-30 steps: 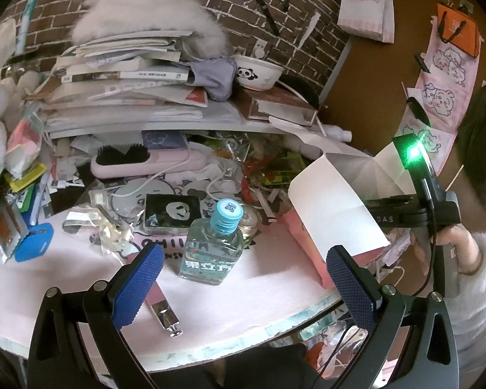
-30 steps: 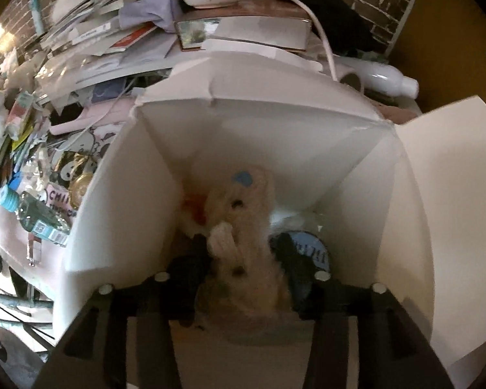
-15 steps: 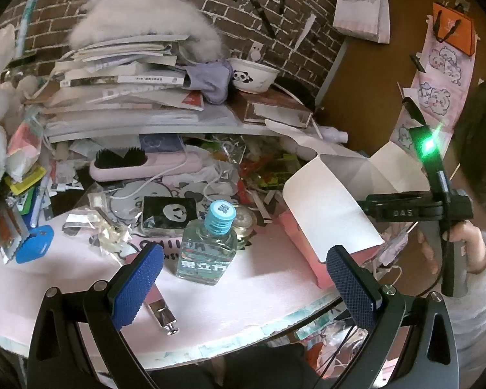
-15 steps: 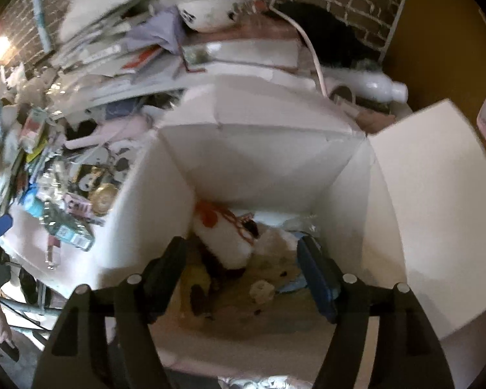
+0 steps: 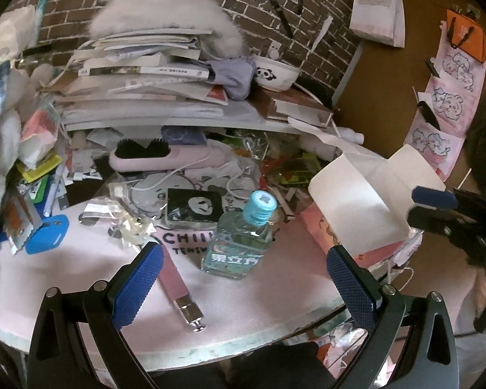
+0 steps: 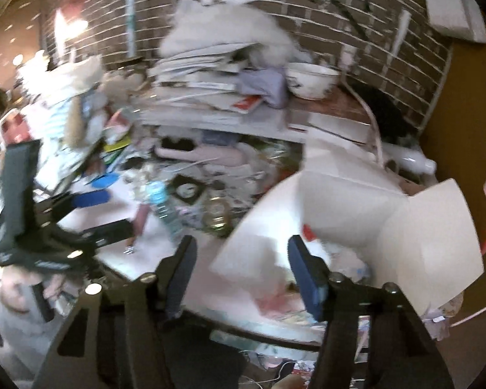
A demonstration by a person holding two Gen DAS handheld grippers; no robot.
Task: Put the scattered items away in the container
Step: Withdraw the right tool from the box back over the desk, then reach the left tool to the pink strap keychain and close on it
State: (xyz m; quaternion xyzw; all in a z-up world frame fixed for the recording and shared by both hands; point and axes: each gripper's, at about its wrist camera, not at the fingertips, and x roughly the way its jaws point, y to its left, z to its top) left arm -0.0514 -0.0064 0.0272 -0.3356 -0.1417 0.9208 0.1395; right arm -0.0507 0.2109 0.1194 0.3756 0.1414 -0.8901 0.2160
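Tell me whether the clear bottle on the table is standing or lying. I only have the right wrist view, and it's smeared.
Observer: In the left wrist view, which is sharp, the clear bottle stands upright with its light blue cap on.
Operator: Is the left gripper on it?
Observer: No. The left gripper is open, with its blue pads wide on either side and not touching the bottle.
Operator: Anything loose near those fingers?
Observer: A pink strap with a metal clasp lies flat on the pink mat, right beside the left-hand finger.
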